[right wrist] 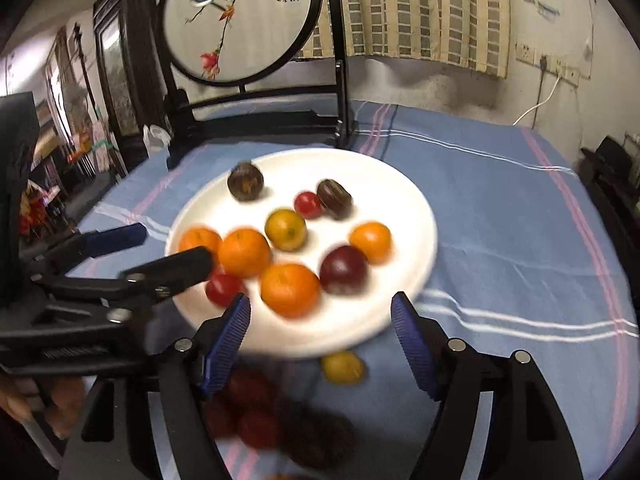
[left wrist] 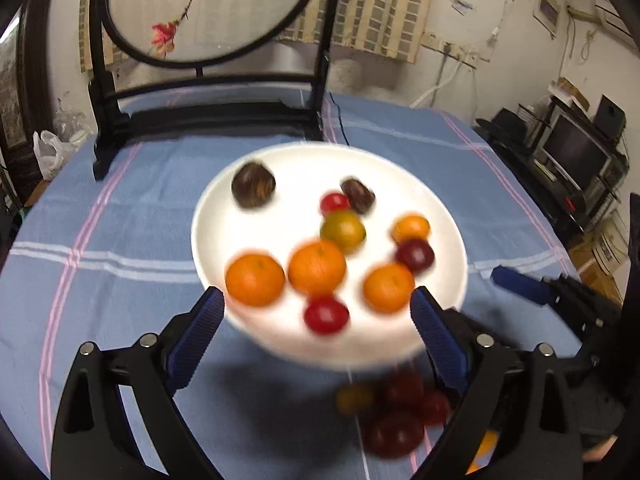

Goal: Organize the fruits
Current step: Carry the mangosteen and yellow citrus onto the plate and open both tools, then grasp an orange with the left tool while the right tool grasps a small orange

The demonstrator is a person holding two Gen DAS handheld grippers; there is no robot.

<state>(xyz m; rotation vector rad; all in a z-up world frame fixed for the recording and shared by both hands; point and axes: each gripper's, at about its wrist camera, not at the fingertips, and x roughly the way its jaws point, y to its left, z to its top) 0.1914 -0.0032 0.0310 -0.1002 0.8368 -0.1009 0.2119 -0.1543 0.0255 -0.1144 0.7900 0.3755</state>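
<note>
A white plate point(left wrist: 248, 320) point(right wrist: 384, 184) on the blue tablecloth holds several fruits: oranges point(left wrist: 317, 267) point(right wrist: 289, 289), red fruits point(left wrist: 326, 314) point(right wrist: 222, 289), a dark plum point(left wrist: 415, 255) point(right wrist: 344, 269), a yellow-green fruit point(left wrist: 343, 230) point(right wrist: 285, 229) and two dark brown ones point(left wrist: 253, 185) point(right wrist: 245, 181). My left gripper point(left wrist: 316, 312) is open and empty at the plate's near rim; it also shows at the left of the right wrist view point(right wrist: 156, 248). My right gripper point(right wrist: 320, 312) is open and empty at the near rim. Loose red fruits point(left wrist: 400, 412) point(right wrist: 256, 412) and a yellow one point(right wrist: 342, 367) lie on the cloth below the plate.
A black-framed round embroidered screen point(left wrist: 208, 12) point(right wrist: 240, 20) stands on the table behind the plate. The blue striped tablecloth point(left wrist: 100, 220) point(right wrist: 500, 220) covers the round table. A TV and shelves point(left wrist: 576, 156) stand at the right.
</note>
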